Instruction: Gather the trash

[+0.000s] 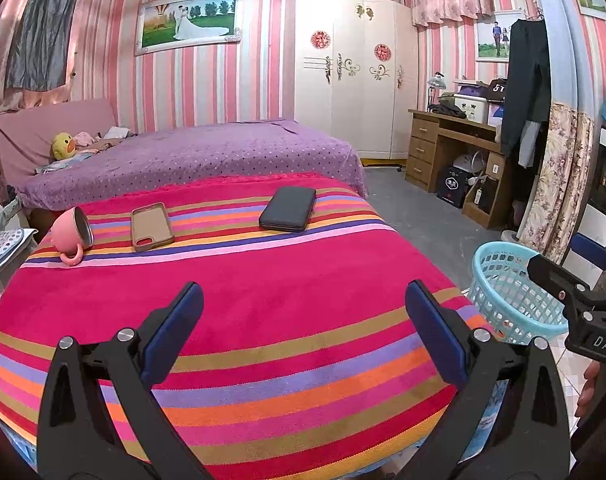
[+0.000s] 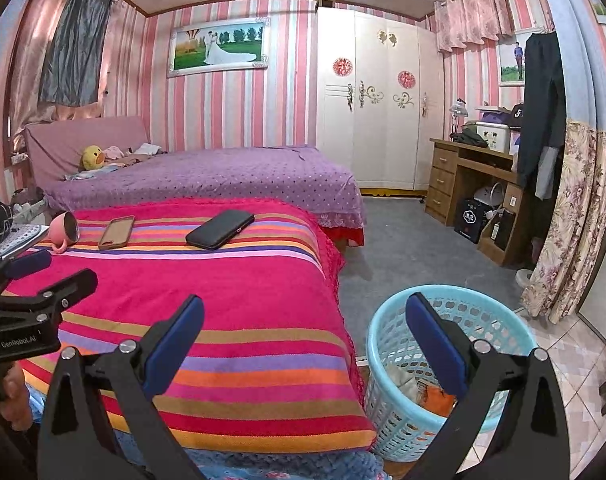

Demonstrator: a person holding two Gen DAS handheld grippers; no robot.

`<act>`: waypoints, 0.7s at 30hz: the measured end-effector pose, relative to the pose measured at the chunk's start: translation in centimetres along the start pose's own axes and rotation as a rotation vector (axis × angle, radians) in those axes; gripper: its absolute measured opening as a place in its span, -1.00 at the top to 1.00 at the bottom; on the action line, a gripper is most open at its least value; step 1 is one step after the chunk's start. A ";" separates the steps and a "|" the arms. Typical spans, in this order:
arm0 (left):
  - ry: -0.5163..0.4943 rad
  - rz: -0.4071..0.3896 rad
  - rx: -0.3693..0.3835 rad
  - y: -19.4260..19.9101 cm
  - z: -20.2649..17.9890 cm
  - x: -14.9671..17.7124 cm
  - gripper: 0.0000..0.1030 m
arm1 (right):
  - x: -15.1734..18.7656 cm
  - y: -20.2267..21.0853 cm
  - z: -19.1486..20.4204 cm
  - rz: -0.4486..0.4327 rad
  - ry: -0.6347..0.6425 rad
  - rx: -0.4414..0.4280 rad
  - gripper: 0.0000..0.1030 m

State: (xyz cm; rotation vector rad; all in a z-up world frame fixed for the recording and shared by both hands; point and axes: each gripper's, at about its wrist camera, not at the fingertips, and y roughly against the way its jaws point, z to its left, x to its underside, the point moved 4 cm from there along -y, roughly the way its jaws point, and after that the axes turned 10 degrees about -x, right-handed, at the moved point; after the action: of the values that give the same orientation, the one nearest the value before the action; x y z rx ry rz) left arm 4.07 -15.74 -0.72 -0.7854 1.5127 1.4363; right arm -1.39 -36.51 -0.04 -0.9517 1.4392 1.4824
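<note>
A light blue plastic basket [image 2: 395, 412] stands on the floor by the bed's right corner, with crumpled white and orange trash [image 2: 419, 388] inside. My right gripper [image 2: 303, 304] is open and empty, straddling the bed edge and the basket rim. My left gripper [image 1: 305, 292] is open and empty above the striped blanket [image 1: 303, 272]. At the blanket's far end lie a tipped pink mug [image 1: 69, 232], a tan phone case [image 1: 151, 226] and a black wallet-like case [image 1: 289, 208]. The basket [image 1: 503, 292] and right gripper [image 1: 563, 258] show at the right in the left wrist view.
A purple-covered bed [image 1: 207, 156] with a yellow duck toy [image 1: 63, 146] lies behind the striped one. A white wardrobe [image 2: 383, 100] and a wooden desk [image 2: 463, 184] stand at the back right. Grey floor [image 2: 415, 248] runs between bed and desk. A floral curtain [image 2: 571, 220] hangs right.
</note>
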 end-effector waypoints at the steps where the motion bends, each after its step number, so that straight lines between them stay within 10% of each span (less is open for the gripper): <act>1: 0.000 -0.002 -0.002 0.0 0.0 0.0 -0.89 | 0.0 0.0 0.0 0.000 0.000 0.000 -0.91; 21: 0.007 -0.020 -0.018 0.1 0.2 -0.2 -0.89 | 0.1 -0.2 0.4 -0.007 0.010 0.002 -0.91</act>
State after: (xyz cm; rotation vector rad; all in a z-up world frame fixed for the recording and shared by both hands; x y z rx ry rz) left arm 4.14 -15.53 -0.52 -0.8154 1.4947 1.4359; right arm -1.20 -36.16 -0.15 -0.9633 1.4436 1.4725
